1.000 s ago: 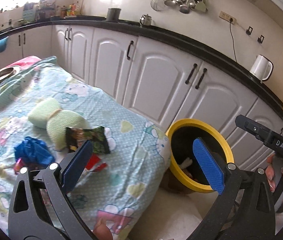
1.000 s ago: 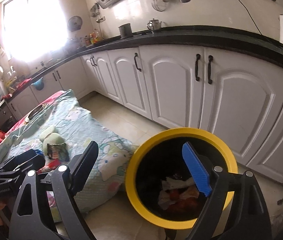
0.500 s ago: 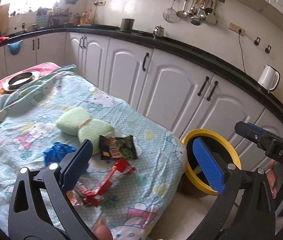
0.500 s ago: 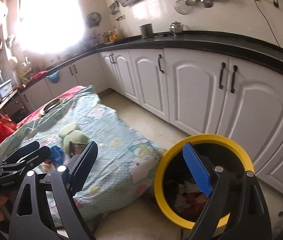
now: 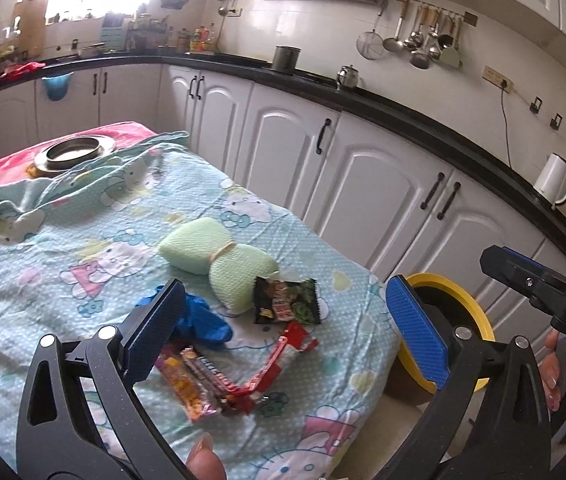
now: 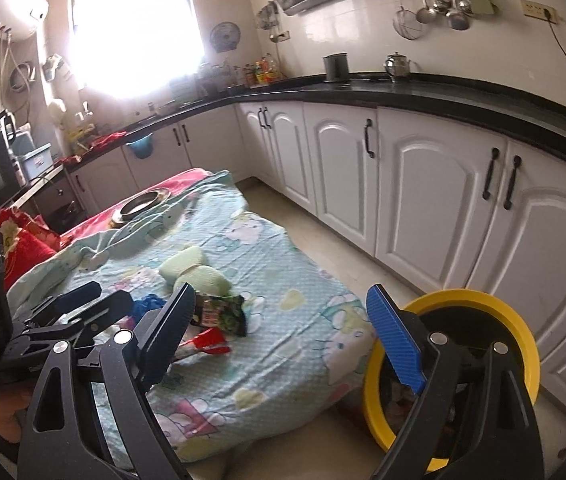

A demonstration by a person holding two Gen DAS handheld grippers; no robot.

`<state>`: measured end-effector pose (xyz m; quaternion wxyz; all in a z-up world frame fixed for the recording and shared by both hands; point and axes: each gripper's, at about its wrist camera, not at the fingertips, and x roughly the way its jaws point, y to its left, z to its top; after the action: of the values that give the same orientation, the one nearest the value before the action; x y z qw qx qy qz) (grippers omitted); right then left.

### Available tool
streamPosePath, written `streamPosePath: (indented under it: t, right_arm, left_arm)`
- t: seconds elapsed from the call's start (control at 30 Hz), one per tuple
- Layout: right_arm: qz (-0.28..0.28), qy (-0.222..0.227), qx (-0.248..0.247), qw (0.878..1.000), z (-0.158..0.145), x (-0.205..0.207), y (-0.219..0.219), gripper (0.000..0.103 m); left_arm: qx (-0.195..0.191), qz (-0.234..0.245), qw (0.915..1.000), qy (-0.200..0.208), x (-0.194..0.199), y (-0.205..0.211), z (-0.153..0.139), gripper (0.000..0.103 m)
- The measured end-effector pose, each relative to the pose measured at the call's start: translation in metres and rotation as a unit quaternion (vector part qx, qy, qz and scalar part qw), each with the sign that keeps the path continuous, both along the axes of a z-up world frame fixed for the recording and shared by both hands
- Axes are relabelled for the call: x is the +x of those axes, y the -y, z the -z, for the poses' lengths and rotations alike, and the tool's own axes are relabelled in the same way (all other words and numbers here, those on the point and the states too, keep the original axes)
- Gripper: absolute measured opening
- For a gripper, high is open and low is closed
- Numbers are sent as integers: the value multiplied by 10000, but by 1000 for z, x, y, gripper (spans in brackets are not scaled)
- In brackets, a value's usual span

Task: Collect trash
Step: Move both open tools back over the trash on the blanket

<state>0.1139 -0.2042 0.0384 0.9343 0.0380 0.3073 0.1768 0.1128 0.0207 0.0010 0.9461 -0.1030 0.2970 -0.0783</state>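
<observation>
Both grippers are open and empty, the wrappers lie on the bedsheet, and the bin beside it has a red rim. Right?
Not quite: the bin has a yellow rim, as the right wrist view shows. The rest holds: the left gripper and right gripper are open and empty, and the wrappers lie on the bedsheet, with the bin beside it.

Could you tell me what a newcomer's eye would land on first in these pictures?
Probably the yellow-rimmed bin on the floor at the corner of the cartoon-print cloth, just in front of the white cabinets. Next, the litter on that cloth: red snack wrappers, a dark snack packet and a blue glove, framed by the open left gripper.
</observation>
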Motion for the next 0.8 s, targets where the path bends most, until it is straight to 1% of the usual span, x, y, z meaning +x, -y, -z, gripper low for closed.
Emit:
streamPosePath:
  t: [0.13, 0.33, 0.67, 0.8]
  right_arm:
    - [-105, 35, -47, 9999, 0, 3, -15, 85]
    - [-257, -36, -137, 9996, 8, 13, -32, 85]
    - [-489, -301, -327, 9978, 33, 33, -61, 85]
    - [-546, -382, -419, 9969, 44, 41, -72, 85]
  left_arm:
    - [-4, -190, 9998, -16, 0, -15, 4, 92]
    - [-111, -461, 9987, -190, 2, -43, 17, 92]
    - [-315, -839, 9948, -477, 3, -87, 40, 92]
    - [-403, -915, 9933, -586, 5, -98, 48, 92]
